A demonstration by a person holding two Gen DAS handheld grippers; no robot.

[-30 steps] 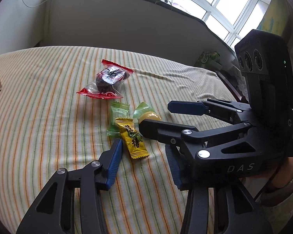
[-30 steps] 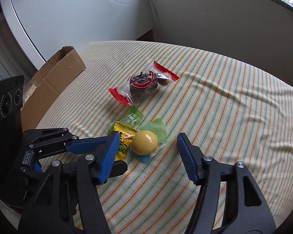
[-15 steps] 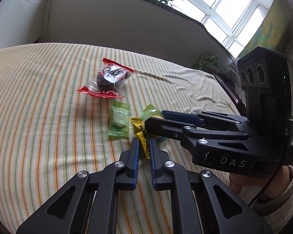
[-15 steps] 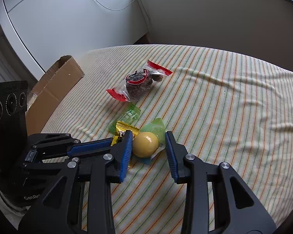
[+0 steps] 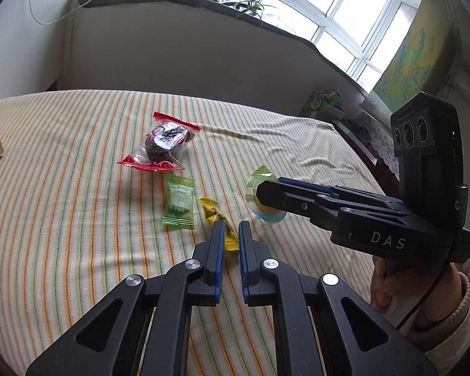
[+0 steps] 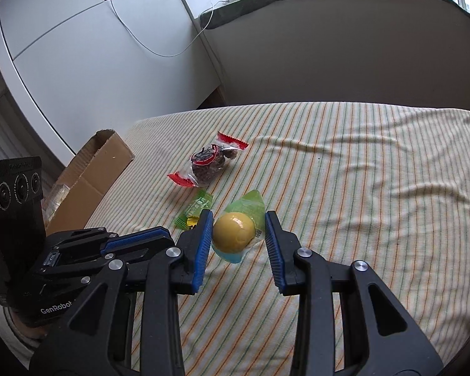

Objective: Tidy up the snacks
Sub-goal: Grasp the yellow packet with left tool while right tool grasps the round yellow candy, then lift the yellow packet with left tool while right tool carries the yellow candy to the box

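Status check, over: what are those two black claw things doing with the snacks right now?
Left gripper shut on small yellow candy wrapper. Right gripper clamps round yellow jelly cup. Nothing in the way.

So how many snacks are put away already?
None that the views show. In hand: the left gripper pinches the yellow candy, and the right gripper holds the yellow jelly cup. Left on the striped cloth: the green candy and red-ended snack bag. The cardboard box waits nearby.
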